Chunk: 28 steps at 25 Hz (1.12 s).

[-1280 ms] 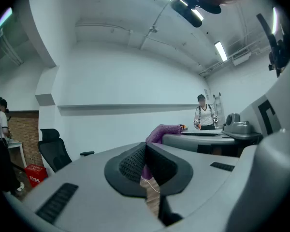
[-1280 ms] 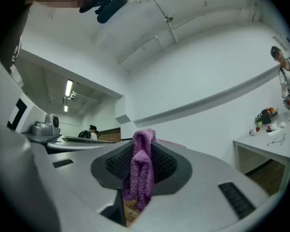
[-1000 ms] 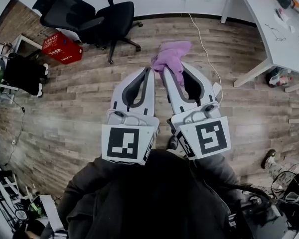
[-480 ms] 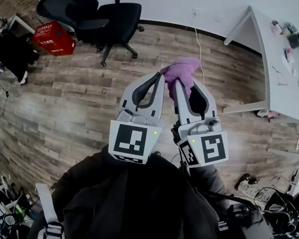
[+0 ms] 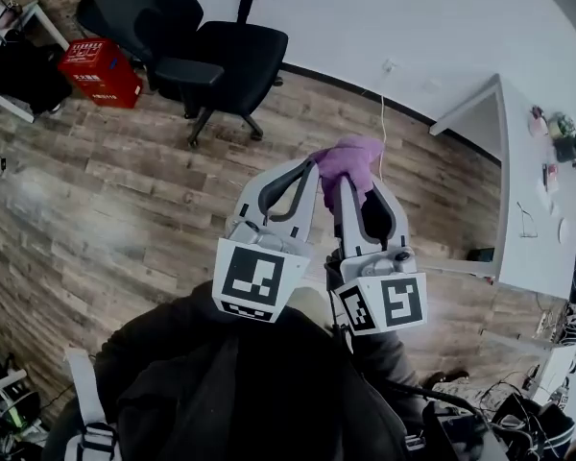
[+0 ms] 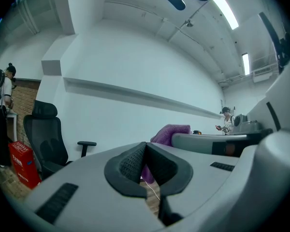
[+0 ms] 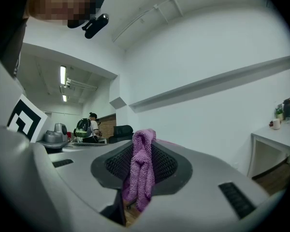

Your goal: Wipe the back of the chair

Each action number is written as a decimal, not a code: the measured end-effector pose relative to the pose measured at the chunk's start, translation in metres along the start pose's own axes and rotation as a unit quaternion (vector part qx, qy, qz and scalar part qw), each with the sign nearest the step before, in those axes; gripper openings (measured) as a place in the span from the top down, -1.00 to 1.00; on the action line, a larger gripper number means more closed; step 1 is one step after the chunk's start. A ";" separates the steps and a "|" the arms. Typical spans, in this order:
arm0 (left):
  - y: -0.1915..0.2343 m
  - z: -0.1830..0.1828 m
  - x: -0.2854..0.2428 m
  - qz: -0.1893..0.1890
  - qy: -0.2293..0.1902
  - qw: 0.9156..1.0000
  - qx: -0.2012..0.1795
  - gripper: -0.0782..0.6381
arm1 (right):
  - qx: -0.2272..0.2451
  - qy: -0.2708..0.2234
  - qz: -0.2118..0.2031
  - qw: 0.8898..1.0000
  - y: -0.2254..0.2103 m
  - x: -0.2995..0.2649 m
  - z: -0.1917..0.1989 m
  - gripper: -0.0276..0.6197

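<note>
- Since a second ago the wood floor [image 5: 125, 190] has swung in the head view, and the black chair [image 5: 202, 56] at far left shows larger. It stands well apart from both grippers.
- White table [image 5: 533, 209] sits at the right.
- Left gripper [image 5: 305, 169]: fingers together, nothing between them.
- Right gripper [image 5: 346, 185]: fingers clamped on the purple cloth [image 5: 348, 154].
- Wiping looks not yet begun; the approach and the whole chair back remain.

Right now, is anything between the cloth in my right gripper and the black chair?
Nothing visible: only floor lies between the purple cloth in the right gripper and the chair. The red crate sits beside it.
</note>
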State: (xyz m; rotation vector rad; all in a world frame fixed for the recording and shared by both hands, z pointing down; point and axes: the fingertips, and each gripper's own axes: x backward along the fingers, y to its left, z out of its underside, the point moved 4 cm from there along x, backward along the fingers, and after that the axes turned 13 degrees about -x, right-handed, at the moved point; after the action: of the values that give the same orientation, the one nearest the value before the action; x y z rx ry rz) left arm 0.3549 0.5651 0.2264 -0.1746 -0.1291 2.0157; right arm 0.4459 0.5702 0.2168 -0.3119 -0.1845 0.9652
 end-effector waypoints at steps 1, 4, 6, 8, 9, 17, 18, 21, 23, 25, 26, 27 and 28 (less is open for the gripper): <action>0.003 0.001 -0.008 0.001 0.001 1.000 0.000 0.76 | 0.000 -0.001 0.001 1.000 -0.005 -0.007 -0.003 0.64; 0.009 0.004 -0.032 0.004 0.005 1.000 -0.003 0.76 | -0.001 -0.009 0.005 1.000 -0.024 -0.023 -0.010 0.64; 0.010 0.006 -0.050 0.007 0.010 1.000 -0.005 0.76 | -0.006 -0.014 0.009 1.000 -0.041 -0.033 -0.013 0.64; 0.009 0.008 -0.073 0.010 0.015 1.000 -0.008 0.76 | -0.012 -0.019 0.012 1.000 -0.062 -0.045 -0.016 0.64; 0.008 0.009 -0.086 0.013 0.018 1.000 -0.014 0.76 | -0.015 -0.021 0.012 1.000 -0.074 -0.051 -0.018 0.64; 0.000 0.019 -0.219 0.026 0.066 0.996 -0.043 0.76 | -0.055 -0.029 0.016 0.998 -0.195 -0.110 -0.039 0.64; -0.004 0.020 -0.238 0.024 0.074 0.996 -0.043 0.76 | -0.060 -0.027 0.015 0.998 -0.215 -0.116 -0.043 0.64; -0.016 0.017 -0.287 0.024 0.086 0.995 -0.051 0.76 | -0.073 -0.026 0.014 0.997 -0.265 -0.132 -0.055 0.64; -0.020 0.012 -0.311 0.022 0.084 0.995 -0.058 0.76 | -0.078 -0.031 0.014 0.996 -0.290 -0.140 -0.063 0.64; -0.022 0.008 -0.331 0.017 0.083 0.994 -0.061 0.76 | -0.080 -0.033 0.013 0.996 -0.310 -0.148 -0.071 0.64; -0.022 0.007 -0.339 0.015 0.083 0.995 -0.061 0.76 | -0.080 -0.034 0.012 0.996 -0.318 -0.151 -0.075 0.64; -0.021 0.006 -0.347 0.012 0.083 0.995 -0.061 0.76 | -0.079 -0.034 0.011 0.996 -0.324 -0.155 -0.078 0.64; -0.020 0.003 -0.354 0.010 0.082 0.995 -0.061 0.76 | -0.079 -0.034 0.008 0.996 -0.329 -0.159 -0.082 0.64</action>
State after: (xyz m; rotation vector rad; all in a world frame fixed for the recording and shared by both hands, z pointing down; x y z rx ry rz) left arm 0.5247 0.2553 0.2567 -0.4192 -0.1480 2.0056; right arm 0.6366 0.2493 0.2495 -0.4258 -0.3210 0.9806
